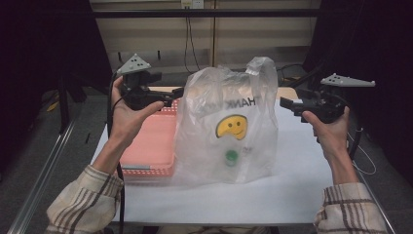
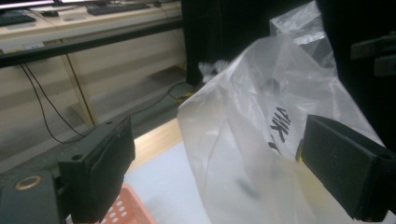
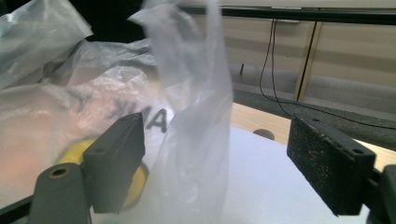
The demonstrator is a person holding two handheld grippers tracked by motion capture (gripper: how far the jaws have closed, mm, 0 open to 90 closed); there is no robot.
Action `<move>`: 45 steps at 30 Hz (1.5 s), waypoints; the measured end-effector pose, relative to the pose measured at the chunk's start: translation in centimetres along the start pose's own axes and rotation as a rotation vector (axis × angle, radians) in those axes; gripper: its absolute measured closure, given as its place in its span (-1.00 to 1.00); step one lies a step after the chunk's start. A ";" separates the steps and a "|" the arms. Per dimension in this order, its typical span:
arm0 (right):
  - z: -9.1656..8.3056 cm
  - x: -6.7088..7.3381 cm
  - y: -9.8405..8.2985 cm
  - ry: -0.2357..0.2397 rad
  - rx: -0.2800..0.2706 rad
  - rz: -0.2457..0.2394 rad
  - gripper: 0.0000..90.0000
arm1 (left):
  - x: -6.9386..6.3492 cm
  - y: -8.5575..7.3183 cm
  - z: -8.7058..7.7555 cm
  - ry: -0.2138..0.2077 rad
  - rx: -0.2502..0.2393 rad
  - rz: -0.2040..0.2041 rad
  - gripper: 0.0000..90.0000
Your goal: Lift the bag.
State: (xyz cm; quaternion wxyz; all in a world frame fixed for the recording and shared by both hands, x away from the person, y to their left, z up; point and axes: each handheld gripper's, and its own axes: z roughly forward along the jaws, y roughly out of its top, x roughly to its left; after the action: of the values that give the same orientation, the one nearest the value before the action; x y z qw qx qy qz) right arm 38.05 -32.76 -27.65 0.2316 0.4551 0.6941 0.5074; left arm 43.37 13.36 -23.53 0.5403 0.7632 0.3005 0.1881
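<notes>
A clear plastic bag with a yellow smiley face and black lettering stands upright in the middle of the white table. Something green lies low inside it. My left gripper is held at the bag's upper left, open, with the bag's side between its jaws. My right gripper hovers at the bag's upper right, open. One raised bag handle hangs between its jaws without touching either pad. The other handle shows at the upper left of the right gripper view.
A pink perforated basket sits on the table just left of the bag, partly behind it. The table's wooden far edge runs behind the bag. Cables hang on the back wall. Dark curtains flank both sides.
</notes>
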 end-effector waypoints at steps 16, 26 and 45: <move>-0.3 1.5 -3.7 -0.046 0.030 -0.012 -0.68 | -0.8 -3.8 -1.5 0.015 0.060 0.012 -0.87; -1.0 3.2 -6.9 -0.065 0.062 -0.017 -0.69 | -1.8 -7.2 -2.5 -0.006 0.085 0.012 -0.90; -2.5 4.9 -12.4 -0.081 0.119 0.008 -0.70 | -2.8 -14.1 -4.8 0.008 0.134 -0.017 -0.88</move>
State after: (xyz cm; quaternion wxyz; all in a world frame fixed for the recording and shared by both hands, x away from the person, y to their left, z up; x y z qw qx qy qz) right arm 28.83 -30.64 -37.35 0.2301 0.4911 0.7111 0.4474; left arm 34.80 18.24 -34.96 0.4884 0.7943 0.3209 0.1658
